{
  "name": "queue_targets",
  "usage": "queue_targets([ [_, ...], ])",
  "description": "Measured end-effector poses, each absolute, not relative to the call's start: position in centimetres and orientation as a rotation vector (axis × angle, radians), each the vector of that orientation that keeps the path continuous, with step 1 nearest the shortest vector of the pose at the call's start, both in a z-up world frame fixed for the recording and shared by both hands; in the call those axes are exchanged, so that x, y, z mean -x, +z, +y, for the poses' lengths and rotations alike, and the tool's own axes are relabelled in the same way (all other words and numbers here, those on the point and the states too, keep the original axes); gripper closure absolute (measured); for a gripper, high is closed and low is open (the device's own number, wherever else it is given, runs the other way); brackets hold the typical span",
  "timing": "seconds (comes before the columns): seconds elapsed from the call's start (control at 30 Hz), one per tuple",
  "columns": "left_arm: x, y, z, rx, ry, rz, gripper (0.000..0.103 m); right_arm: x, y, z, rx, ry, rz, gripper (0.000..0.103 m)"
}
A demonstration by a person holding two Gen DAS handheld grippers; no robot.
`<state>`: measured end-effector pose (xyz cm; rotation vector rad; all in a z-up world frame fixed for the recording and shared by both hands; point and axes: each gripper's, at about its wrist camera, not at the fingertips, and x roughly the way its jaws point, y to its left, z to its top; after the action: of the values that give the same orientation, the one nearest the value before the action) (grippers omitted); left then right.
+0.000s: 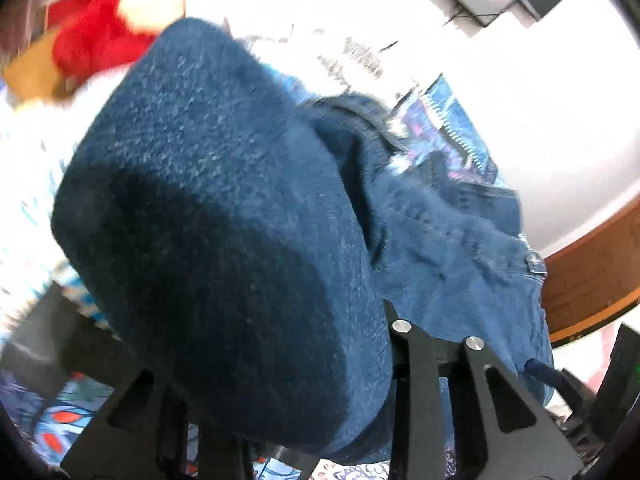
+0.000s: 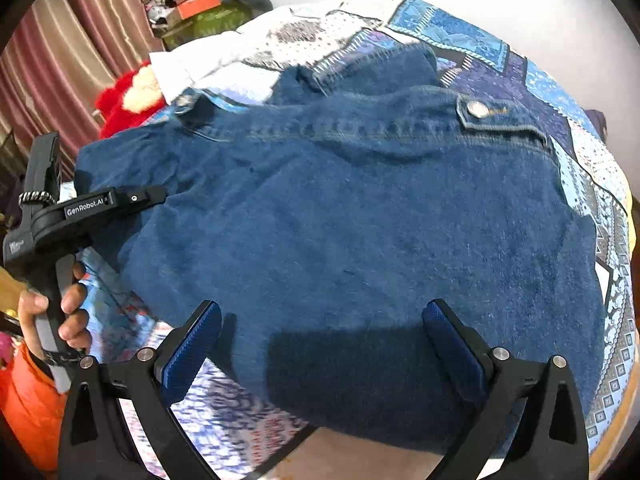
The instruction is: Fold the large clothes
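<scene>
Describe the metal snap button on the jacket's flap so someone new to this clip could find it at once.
Start at the patterned blue quilt covering the bed, then the denim jacket spread over it. Near the jacket's far right edge a small flap carries the snap button, round and silver against dark blue cloth.

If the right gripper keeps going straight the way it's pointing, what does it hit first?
Most likely the denim jacket. The right gripper is open, angled down, and the jacket's lower part lies between and just beyond its fingertips, spread on the patterned bedspread. How far above the cloth it is cannot be judged.
</scene>
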<state>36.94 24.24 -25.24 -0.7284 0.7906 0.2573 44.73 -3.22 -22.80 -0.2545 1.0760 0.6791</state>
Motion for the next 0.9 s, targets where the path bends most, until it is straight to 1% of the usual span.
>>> queue_targets([
  [0.13,-35.4,-20.7,23.9,0.624,0.289,0.698,0.072,-44.0,-20.4,-1.6,0.247,0.703,1.002,0.002],
  [0.23,-34.5,-18.7,23.8,0.577,0.326,0.660,0.072,-43.3,-19.9,0.8,0.257,0.728,0.951,0.002],
  [0.33,-33.6,-18.2,23.9,0.514,0.381,0.659,0.072,-42.8,-21.8,3.5,0.296,0.738,1.000,0.002],
  [0.43,-32.8,-19.0,24.5,0.475,0.412,0.686,0.072,-42.1,-25.7,6.5,0.351,0.788,1.125,0.001],
  [0.5,-32.9,-19.5,23.9,0.432,0.432,0.704,0.072,-41.3,-27.4,7.6,0.359,0.786,1.133,0.000],
  [0.6,-33.2,-19.3,23.4,0.377,0.438,0.702,0.072,-40.7,-27.6,8.6,0.429,0.781,1.115,0.000],
  [0.77,-34.4,-16.8,21.5,0.313,0.386,0.668,0.072,-42.5,-26.1,6.3,0.307,0.854,1.202,0.000],
  [0.9,-36.3,-14.4,18.1,0.239,0.330,0.632,0.072,-43.5,-22.2,0.4,0.157,0.810,1.140,0.000],
])
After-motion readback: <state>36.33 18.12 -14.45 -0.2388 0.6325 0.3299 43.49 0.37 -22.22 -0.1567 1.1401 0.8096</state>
